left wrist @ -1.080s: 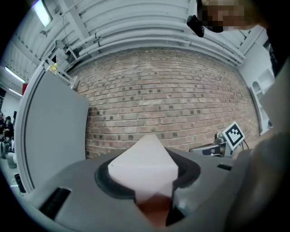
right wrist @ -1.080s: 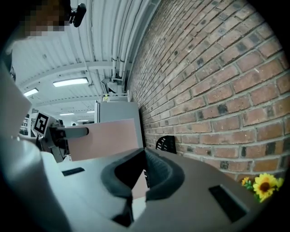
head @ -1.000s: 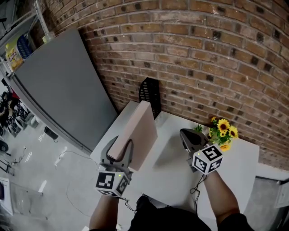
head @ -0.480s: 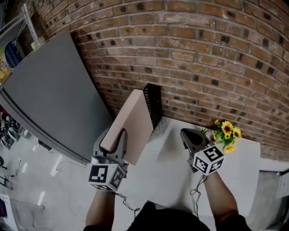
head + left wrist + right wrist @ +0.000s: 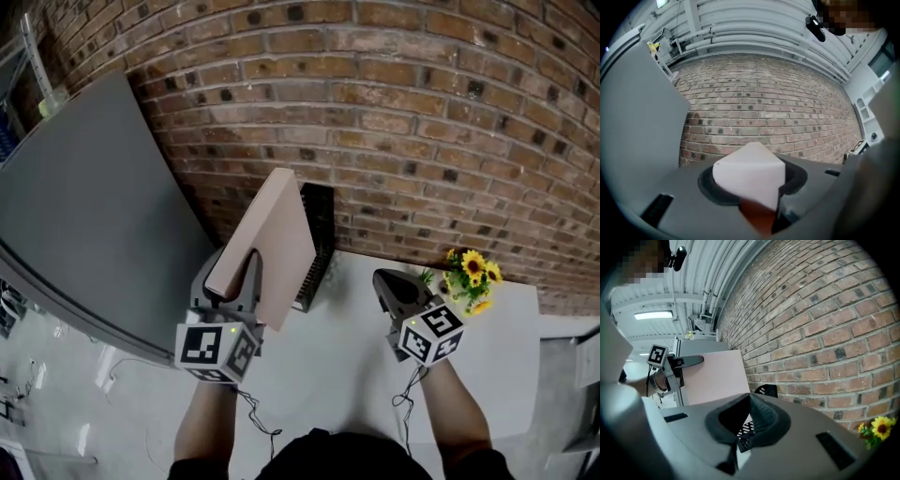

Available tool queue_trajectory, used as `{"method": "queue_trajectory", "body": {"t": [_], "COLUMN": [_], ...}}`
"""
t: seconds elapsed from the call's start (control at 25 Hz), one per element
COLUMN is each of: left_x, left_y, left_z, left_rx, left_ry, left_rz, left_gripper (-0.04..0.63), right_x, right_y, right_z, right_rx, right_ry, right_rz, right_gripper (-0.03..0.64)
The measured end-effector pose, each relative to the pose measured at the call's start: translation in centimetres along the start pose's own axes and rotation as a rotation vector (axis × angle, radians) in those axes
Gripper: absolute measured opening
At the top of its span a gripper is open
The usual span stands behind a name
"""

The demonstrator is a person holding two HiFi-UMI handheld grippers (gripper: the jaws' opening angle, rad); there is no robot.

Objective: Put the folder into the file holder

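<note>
A: Status, left side?
B: My left gripper (image 5: 232, 274) is clamped on the lower edge of the pink folder (image 5: 281, 230), jaws partly spread with pads pressed on it. The folder stands upright, tilted, just beside the black mesh file holder (image 5: 319, 239), not inside it.
A: Right side?
B: My right gripper (image 5: 392, 286) is fully closed and empty, above the table (image 5: 356, 375).

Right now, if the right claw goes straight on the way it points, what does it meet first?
Most likely the black file holder, seen just past the shut right claw tips; the brick wall stands behind it. Depth is unclear.
</note>
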State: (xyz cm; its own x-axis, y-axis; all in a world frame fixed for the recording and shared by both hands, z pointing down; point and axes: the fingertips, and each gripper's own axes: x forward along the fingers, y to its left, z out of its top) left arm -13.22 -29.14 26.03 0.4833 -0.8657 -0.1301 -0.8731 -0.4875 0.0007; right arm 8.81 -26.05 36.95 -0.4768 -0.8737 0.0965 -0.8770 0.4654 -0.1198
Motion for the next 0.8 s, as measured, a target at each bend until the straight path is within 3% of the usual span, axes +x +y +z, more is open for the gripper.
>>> {"method": "queue_trajectory", "body": {"t": [0.36, 0.8], "left_x": [4.2, 8.5], "left_y": [1.7, 2.3], "left_z": [-0.8, -2.1], "left_rx": [-0.024, -0.031], "left_ry": [-0.005, -0.002], "left_rz": [-0.063, -0.084], "left_gripper": [0.175, 0.175], "right_x": [1.1, 1.0], "right_y": [0.0, -0.6], "right_z": [-0.4, -0.5], "right_rx": [0.013, 0.011], "right_ry": [-0.003, 0.003], "right_rz": [-0.08, -0.143], "right_gripper": [0.003, 0.003]}}
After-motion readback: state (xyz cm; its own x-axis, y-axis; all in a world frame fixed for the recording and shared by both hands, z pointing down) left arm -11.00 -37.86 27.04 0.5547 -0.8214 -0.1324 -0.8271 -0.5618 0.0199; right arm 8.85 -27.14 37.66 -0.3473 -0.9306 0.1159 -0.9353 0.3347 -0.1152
